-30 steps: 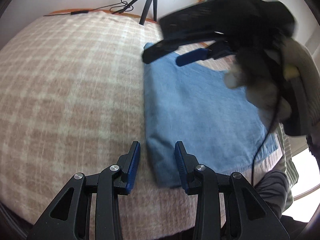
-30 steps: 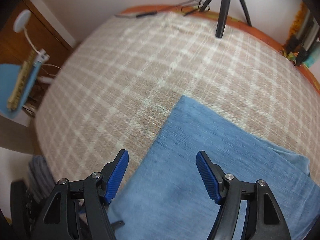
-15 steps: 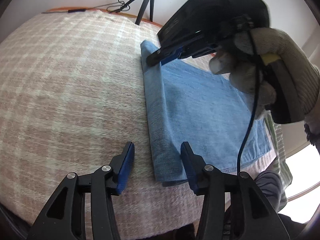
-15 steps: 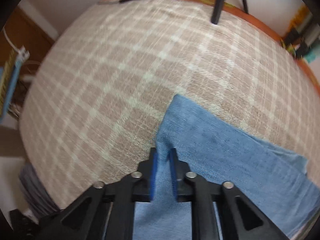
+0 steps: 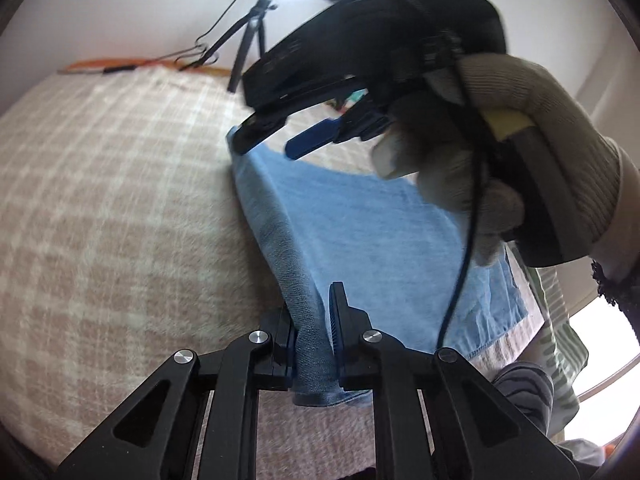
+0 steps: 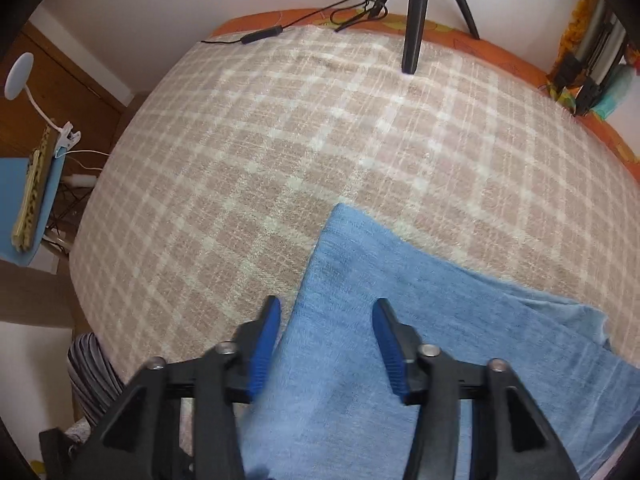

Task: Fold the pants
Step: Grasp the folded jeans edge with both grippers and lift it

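Nearest in the left wrist view, the left gripper [image 5: 314, 332] has its fingers [image 5: 338, 320] closing on the folded edge of the blue pants [image 5: 360, 240], the denim bunched and pinched between the pads; half a second ago the same fingers stood apart on either side of that edge. The fold now rises off the checked bed cover [image 5: 120, 200] towards the fingers instead of lying flat.

In the right wrist view, the right gripper [image 6: 326, 344] has its fingers [image 6: 386, 344] opening, with the pants [image 6: 440, 320] lying below and between them, the left pad just beside the cloth's left edge and neither pad pressing on it. Half a second ago these fingers were nearly shut on that edge.

Beyond the left fingers, the pants stretch away across the bed cover to their far corner, where the right gripper [image 5: 292, 140] hangs just above the cloth, held by a gloved hand [image 5: 500, 152]. A black cable [image 5: 464, 248] hangs down from it in front of the denim.

Farthest off, past the far corner, a black tripod [image 6: 416, 12] stands on the bed cover near the wall.
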